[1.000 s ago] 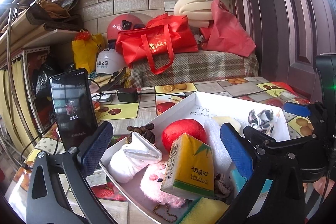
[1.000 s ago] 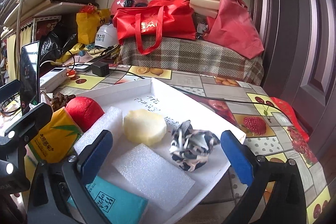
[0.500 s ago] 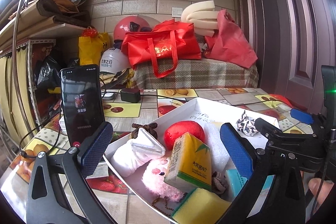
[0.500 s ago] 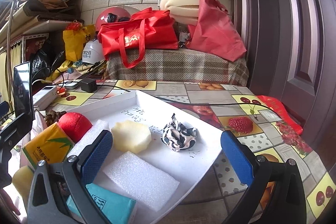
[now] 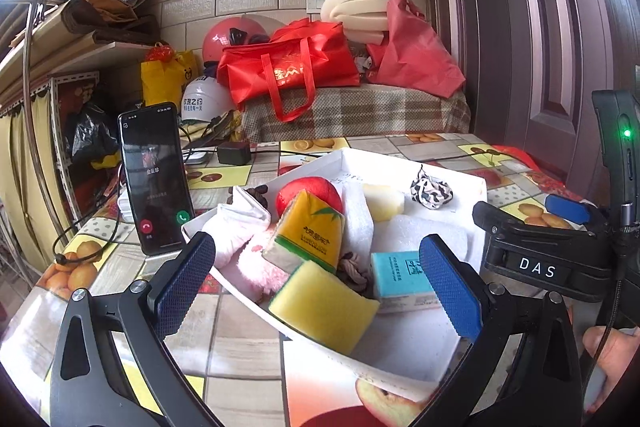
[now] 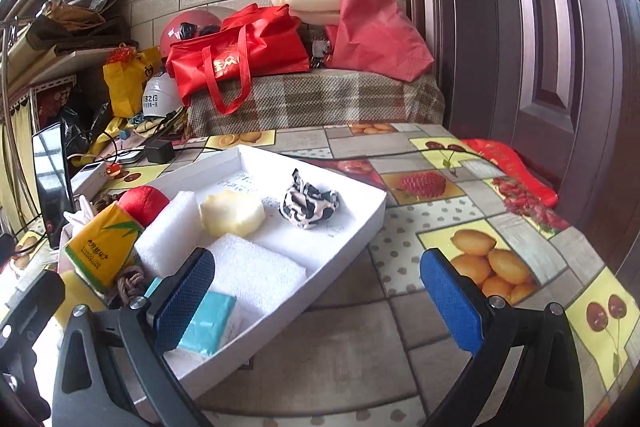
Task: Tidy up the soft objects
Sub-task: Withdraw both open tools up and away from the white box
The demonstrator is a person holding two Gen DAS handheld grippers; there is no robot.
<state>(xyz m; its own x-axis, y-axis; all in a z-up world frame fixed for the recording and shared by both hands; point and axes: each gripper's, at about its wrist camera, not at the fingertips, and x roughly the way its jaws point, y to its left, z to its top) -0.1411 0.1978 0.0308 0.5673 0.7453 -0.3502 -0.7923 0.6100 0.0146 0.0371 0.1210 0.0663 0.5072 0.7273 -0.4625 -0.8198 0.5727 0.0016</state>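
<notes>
**Both claws empty over a crowded tray**

Left claw (image 5: pixel 318 281) spread wide, right claw (image 6: pixel 316 291) spread wide, neither grasping anything. Soft items sit in the white tray (image 6: pixel 360 227): yellow sponge (image 5: pixel 324 307) near, tissue pack (image 5: pixel 310 231) leaning. A careless reach may topple it. Fruit-print counter (image 6: pixel 460 227), cluttered brick-walled room.

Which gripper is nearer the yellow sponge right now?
Left. The left gripper hangs right over the yellow sponge, jaws open around it. The right gripper sits further right, by the white tray's right edge.
</notes>
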